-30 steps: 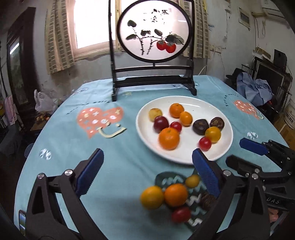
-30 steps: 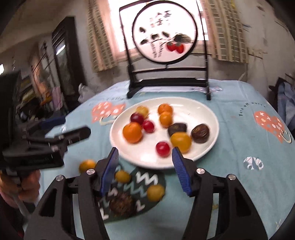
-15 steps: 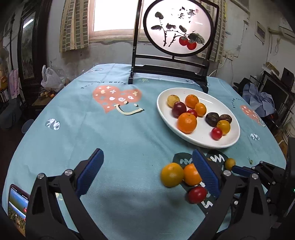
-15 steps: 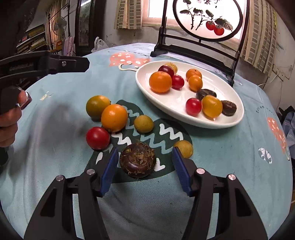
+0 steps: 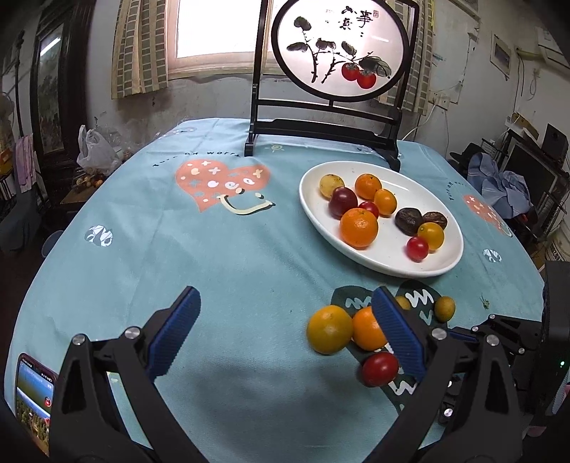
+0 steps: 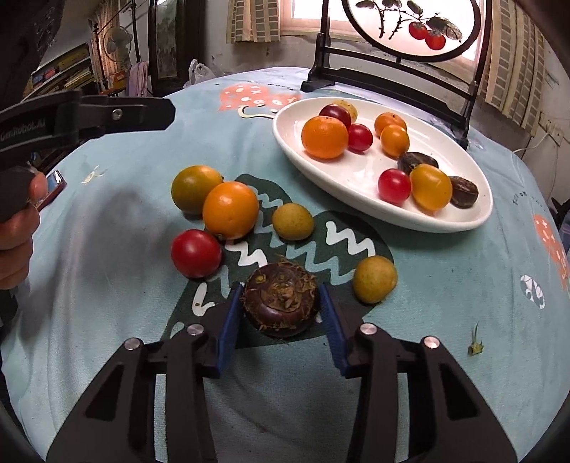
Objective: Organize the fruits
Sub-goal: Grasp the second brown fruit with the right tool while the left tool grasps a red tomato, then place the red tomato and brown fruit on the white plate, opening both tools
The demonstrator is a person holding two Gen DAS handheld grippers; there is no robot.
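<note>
Pick step: right hand-held gripper (image 6: 281,308) was closing around the dark brown water chestnut (image 6: 281,302) on the near desk (image 6: 107,267), pads about touching; left hand-held gripper (image 5: 285,334) wide open, empty; next needs lift to the white plate (image 6: 445,220), far right.

Left wrist view: set behind the left claw (image 5: 285,333), looking forward and down across the counter (image 5: 228,256) toward the window wall, standing back from the white plate (image 5: 388,263) and the painted screen (image 5: 338,50). Right wrist view: set behind the right claw (image 6: 279,306), tilted more steeply down, much nearer the cloth, facing the same screen (image 6: 413,25) from further right. Shared by both: the plate (image 6: 438,222), the loose fruit cluster with the red tomato (image 5: 379,368) (image 6: 196,253) and orange (image 5: 367,327) (image 6: 231,209), the pink heart print; each claw also caught at the other view's edge
</note>
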